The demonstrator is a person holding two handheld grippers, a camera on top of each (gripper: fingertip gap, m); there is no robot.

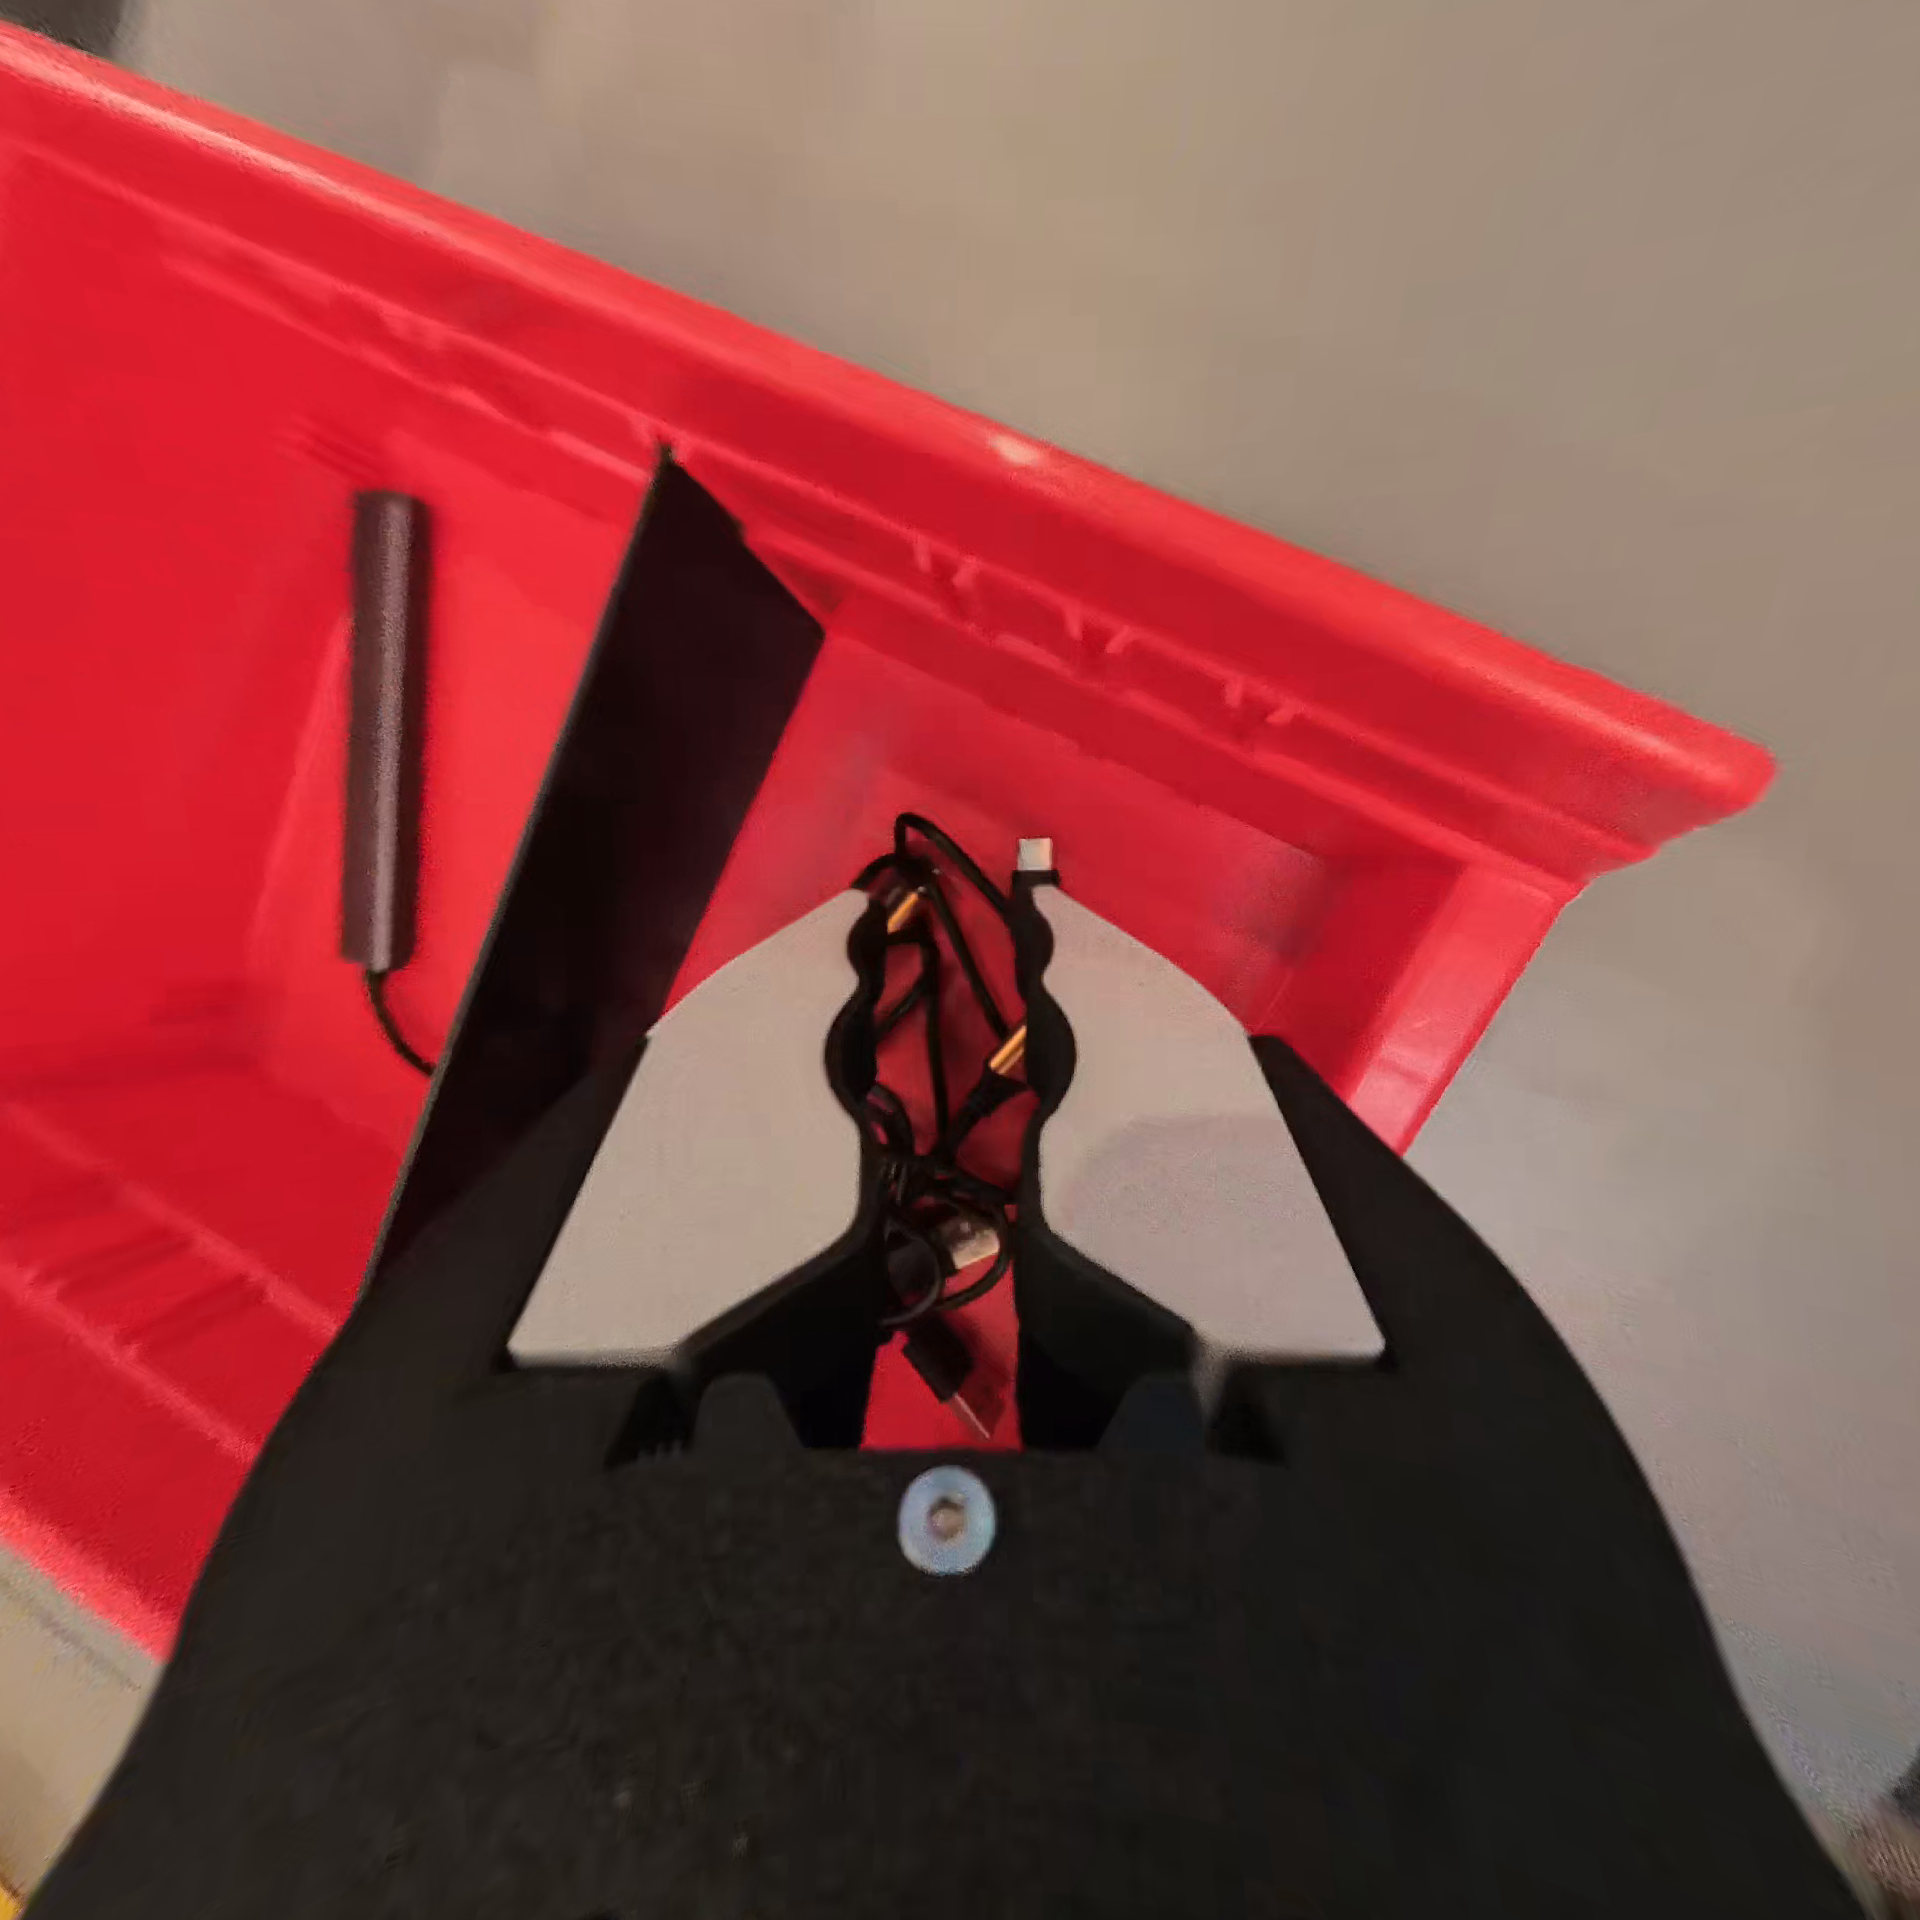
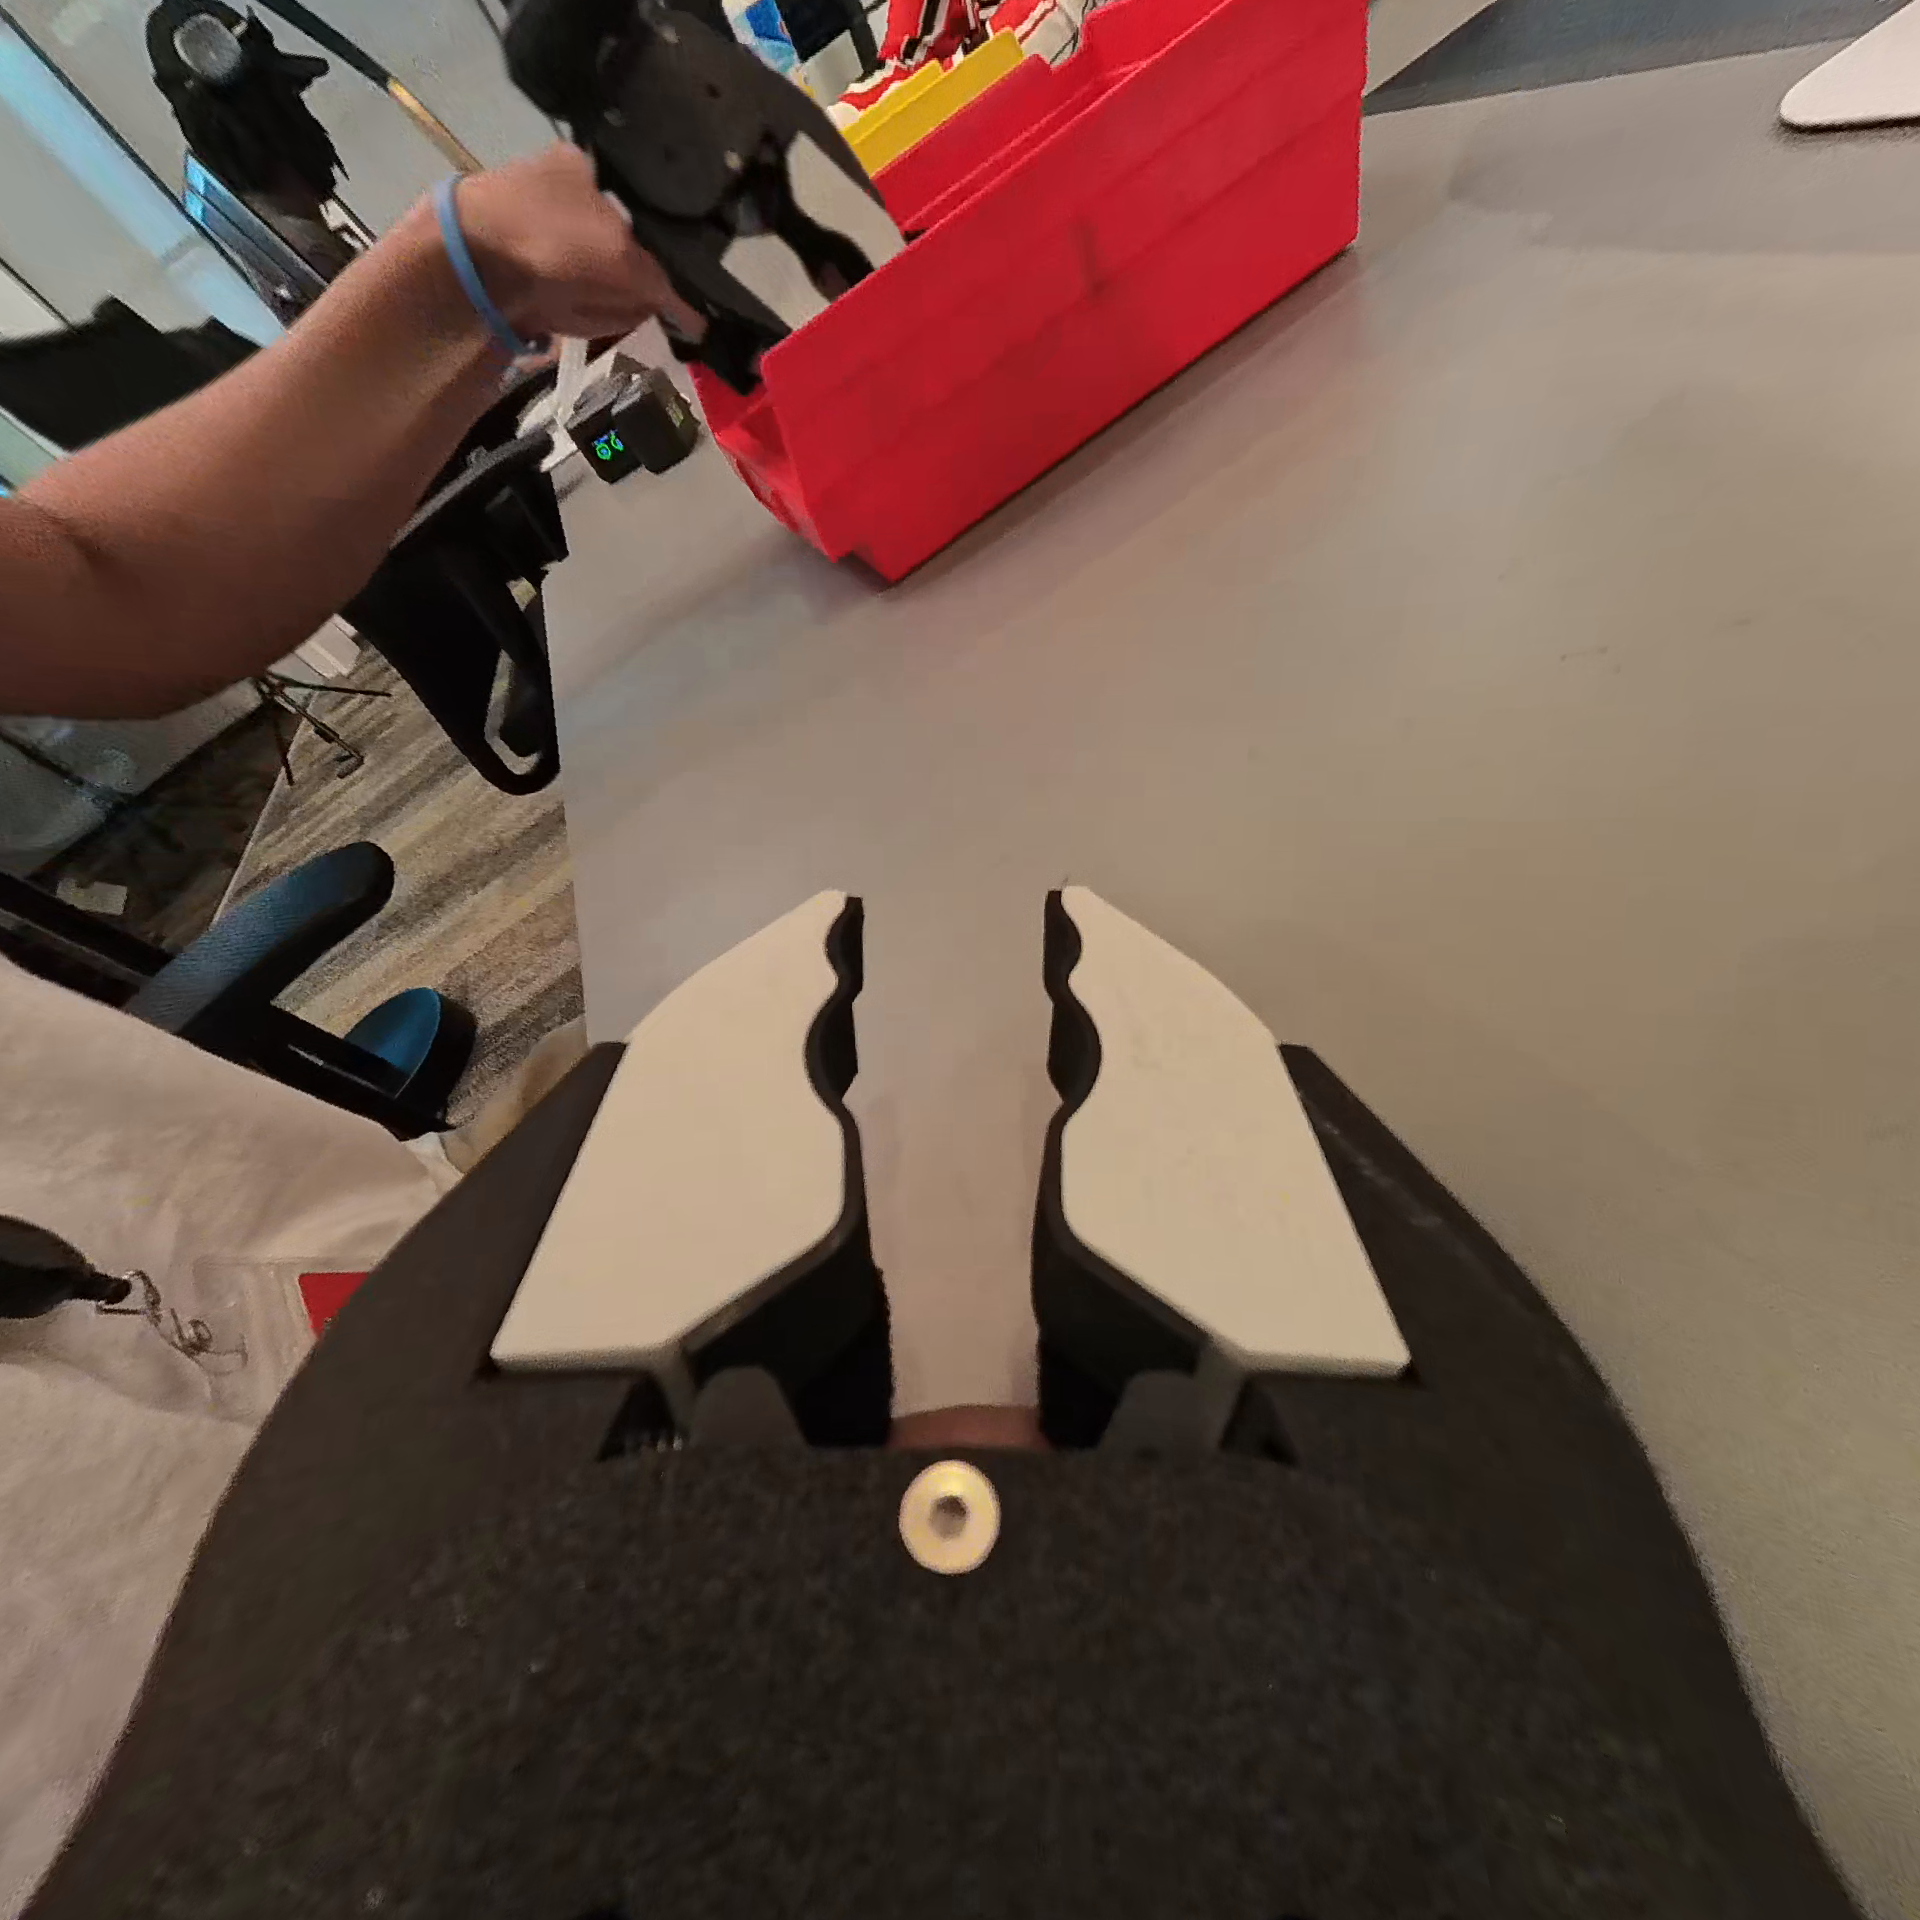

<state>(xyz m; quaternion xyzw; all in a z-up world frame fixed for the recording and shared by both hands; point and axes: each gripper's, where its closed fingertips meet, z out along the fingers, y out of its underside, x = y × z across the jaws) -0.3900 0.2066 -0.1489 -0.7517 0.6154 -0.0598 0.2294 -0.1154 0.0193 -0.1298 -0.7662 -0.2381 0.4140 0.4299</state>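
Two tools: our L gripper hangs over red bin, black cable tangle between narrow jaws, can't tell if pinched. R gripper slack, empty, over grey table.

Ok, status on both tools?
Left tool shut on black cable bundle, over red bin. Right tool open, empty, above grey table. Black divider alongside.

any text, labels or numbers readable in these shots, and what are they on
Black device beside the red bin: a green glowing display, too small and blurred to read.
Bin rim, left wrist view: raised moulded marks, too blurred to read.
No other writing shows.
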